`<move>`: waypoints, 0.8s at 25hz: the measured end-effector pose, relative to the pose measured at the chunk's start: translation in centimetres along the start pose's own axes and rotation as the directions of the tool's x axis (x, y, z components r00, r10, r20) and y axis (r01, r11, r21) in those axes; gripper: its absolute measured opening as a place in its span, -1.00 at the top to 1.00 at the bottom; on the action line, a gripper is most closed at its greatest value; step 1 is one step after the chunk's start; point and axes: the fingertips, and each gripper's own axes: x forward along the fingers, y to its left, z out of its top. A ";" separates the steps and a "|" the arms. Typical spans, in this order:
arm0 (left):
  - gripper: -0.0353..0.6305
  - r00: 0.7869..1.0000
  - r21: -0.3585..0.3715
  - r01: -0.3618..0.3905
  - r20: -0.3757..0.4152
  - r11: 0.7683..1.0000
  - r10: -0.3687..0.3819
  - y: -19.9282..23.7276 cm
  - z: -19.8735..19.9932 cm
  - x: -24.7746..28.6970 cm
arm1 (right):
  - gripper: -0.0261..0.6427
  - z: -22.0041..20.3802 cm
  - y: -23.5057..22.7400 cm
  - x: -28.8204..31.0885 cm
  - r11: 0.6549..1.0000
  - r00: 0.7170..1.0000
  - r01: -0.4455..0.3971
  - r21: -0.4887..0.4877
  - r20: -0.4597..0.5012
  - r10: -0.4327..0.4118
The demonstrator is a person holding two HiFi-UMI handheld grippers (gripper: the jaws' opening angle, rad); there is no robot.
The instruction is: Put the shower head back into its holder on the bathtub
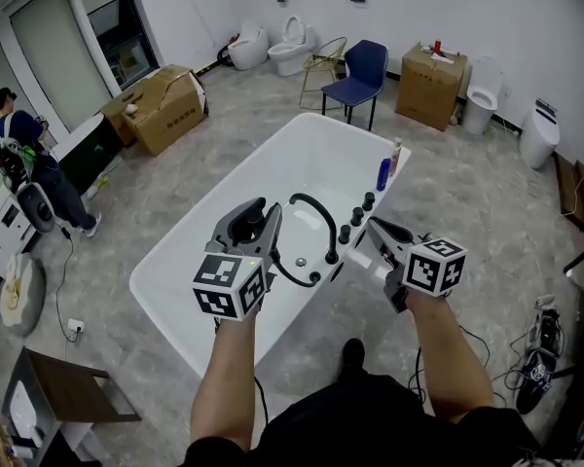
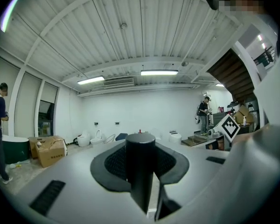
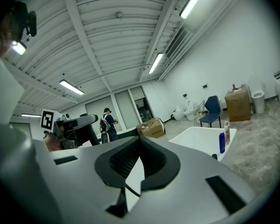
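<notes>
- 2 hand-held grippers sit at the near end of the white bathtub (image 1: 224, 193), the person's forearms reaching out below them.
- Left gripper (image 1: 266, 209): its jaws are clamped on the black shower head (image 1: 243, 227). In the left gripper view the round black handle stands upright between the dark pads (image 2: 112, 164), filling the gap.
- Right gripper (image 1: 374, 225): its jaws meet at the tips with nothing held. It is just beside the tub's right rim, well apart from the shower head.
- 1 black hose (image 1: 316, 207) loops from the shower head over the tub interior toward the right rim.
- 4 black knobs (image 1: 356, 217) line that rim, with a blue bottle (image 1: 383, 173) farther along.
- Beyond the tub stand a blue chair (image 1: 362, 71), cardboard boxes (image 1: 161, 105) and toilets (image 1: 290, 45) by the back wall.
</notes>
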 end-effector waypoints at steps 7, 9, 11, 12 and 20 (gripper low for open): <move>0.56 0.997 -0.007 -0.052 -0.059 0.999 0.051 2.7 -0.9 5.5 | 0.88 1.6 -4.2 5.6 0.997 0.997 -0.068 0.027 -0.022 0.068; 0.56 0.996 -0.009 -0.057 -0.072 0.998 0.057 3.2 -0.9 6.7 | 0.88 2.0 -5.0 6.8 0.996 0.996 -0.082 0.038 -0.029 0.083; 0.56 0.995 -0.010 -0.065 -0.082 0.998 0.064 3.7 -0.9 7.8 | 0.88 2.4 -5.6 7.7 0.995 0.995 -0.097 0.035 -0.034 0.098; 0.56 0.994 -0.008 -0.070 -0.087 0.998 0.069 3.9 -0.9 8.4 | 0.88 2.6 -5.8 8.0 0.994 0.994 -0.105 0.028 -0.036 0.106; 0.56 0.982 0.022 -0.049 -0.181 0.999 0.052 3.5 -4.0 12.9 | 0.88 2.6 -7.4 9.3 0.991 0.990 -0.134 -0.028 -0.052 0.132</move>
